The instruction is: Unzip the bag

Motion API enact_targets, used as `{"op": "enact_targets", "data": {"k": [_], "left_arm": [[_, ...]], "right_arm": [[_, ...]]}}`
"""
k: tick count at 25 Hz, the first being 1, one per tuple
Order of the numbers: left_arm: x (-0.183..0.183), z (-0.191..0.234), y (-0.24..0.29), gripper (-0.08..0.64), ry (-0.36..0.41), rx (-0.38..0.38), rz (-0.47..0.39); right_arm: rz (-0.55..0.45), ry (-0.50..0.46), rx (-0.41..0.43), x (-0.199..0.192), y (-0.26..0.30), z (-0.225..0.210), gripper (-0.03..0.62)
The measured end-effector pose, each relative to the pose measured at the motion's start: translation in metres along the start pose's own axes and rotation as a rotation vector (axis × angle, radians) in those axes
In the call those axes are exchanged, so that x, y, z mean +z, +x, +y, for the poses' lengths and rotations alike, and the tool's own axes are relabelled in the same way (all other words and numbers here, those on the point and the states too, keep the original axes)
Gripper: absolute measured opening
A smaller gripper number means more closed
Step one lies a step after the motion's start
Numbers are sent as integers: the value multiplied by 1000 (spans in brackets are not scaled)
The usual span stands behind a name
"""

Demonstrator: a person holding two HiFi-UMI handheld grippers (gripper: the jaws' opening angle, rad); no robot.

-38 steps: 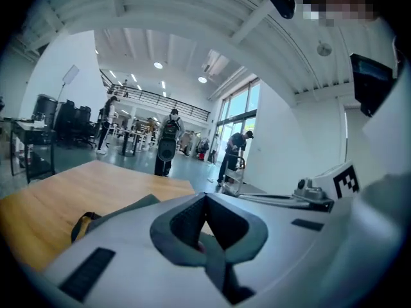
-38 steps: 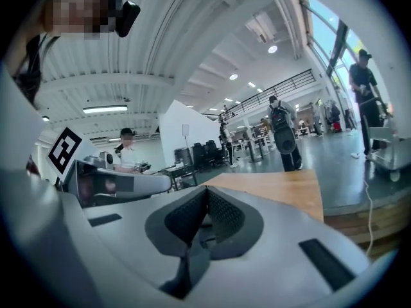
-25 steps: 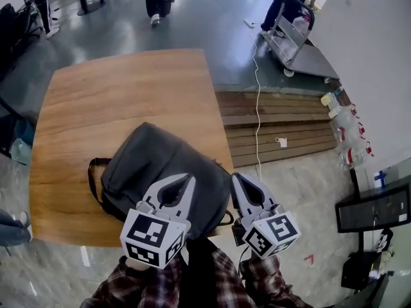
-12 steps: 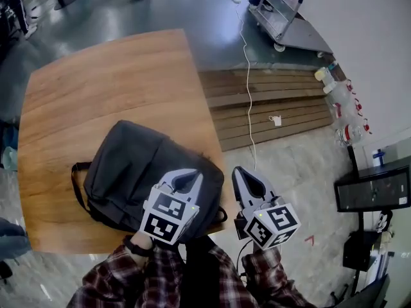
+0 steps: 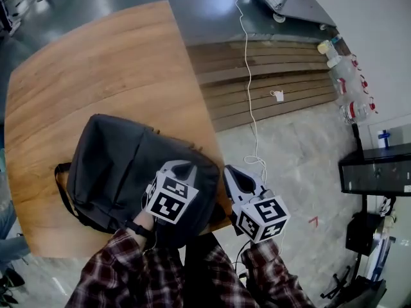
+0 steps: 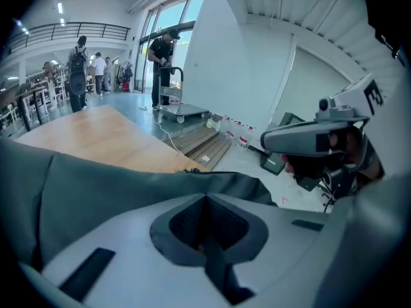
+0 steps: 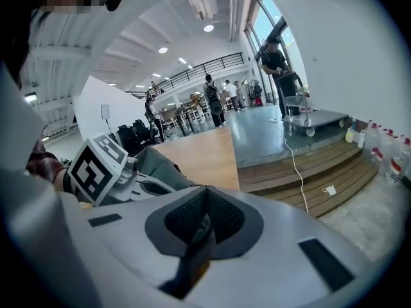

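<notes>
At the near right corner of the tabletop [image 5: 96,63], in the head view, the dark grey bag [image 5: 115,159] lies flat with its strap end toward the left edge. Our left claw [image 5: 182,167] hangs over the bag's near right part, and our right claw [image 5: 230,171] sits just off the tabletop's right edge, above the floor. From here we cannot pick out the zip slider for sure. In the left gripper view, the left claw [image 6: 205,197] has its jaws pressed together with nothing between them. The bag [image 6: 128,185] fills the ground just beyond them, its edge running across toward the wood. In the right gripper view, the right claw [image 7: 207,188] is likewise closed and empty, with the bag [image 7: 157,165] off to its left past the left claw's marker cube. To do this step well, we should first find the slider along the bag's seam and part one claw's jaws. Then we should pinch the pull tab squarely and pin the fabric beside it with the other claw, so the zip runs instead of dragging the bag.
</notes>
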State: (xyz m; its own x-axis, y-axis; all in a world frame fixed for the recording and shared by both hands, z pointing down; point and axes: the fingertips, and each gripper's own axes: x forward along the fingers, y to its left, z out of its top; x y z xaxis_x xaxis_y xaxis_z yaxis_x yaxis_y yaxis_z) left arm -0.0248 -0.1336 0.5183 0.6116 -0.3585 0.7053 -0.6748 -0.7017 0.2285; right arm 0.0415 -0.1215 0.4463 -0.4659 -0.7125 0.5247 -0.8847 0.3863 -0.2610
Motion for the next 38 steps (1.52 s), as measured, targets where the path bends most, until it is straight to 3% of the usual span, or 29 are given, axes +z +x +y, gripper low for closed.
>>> {"op": "enact_targets", "data": {"k": [6, 10, 14, 18, 26, 28, 31, 38], "left_arm": [[-9, 5, 17, 8, -18, -1, 17], [-10, 4, 19, 8, -18, -3, 16], [-9, 3, 18, 8, -26, -14, 13], [-9, 3, 17, 8, -34, -22, 15], [-10, 4, 18, 8, -54, -37, 29], [-11, 5, 18, 8, -63, -40, 35], [-12, 5, 18, 8, -77, -50, 41], [-12, 5, 17, 8, -99, -76, 51]], "right_arm": [[85, -34, 82, -22, 25, -14, 11], [170, -219, 244, -22, 54, -14, 12], [322, -524, 433, -24, 83, -9, 28], [470, -930, 543, -36, 97, -8, 78], [457, -1610, 622, -48, 115, 4, 78], [445, -1732, 658, -50, 116, 9, 76], [470, -1752, 723, -56, 113, 9, 25], [521, -1535, 756, -51, 102, 7, 11]]}}
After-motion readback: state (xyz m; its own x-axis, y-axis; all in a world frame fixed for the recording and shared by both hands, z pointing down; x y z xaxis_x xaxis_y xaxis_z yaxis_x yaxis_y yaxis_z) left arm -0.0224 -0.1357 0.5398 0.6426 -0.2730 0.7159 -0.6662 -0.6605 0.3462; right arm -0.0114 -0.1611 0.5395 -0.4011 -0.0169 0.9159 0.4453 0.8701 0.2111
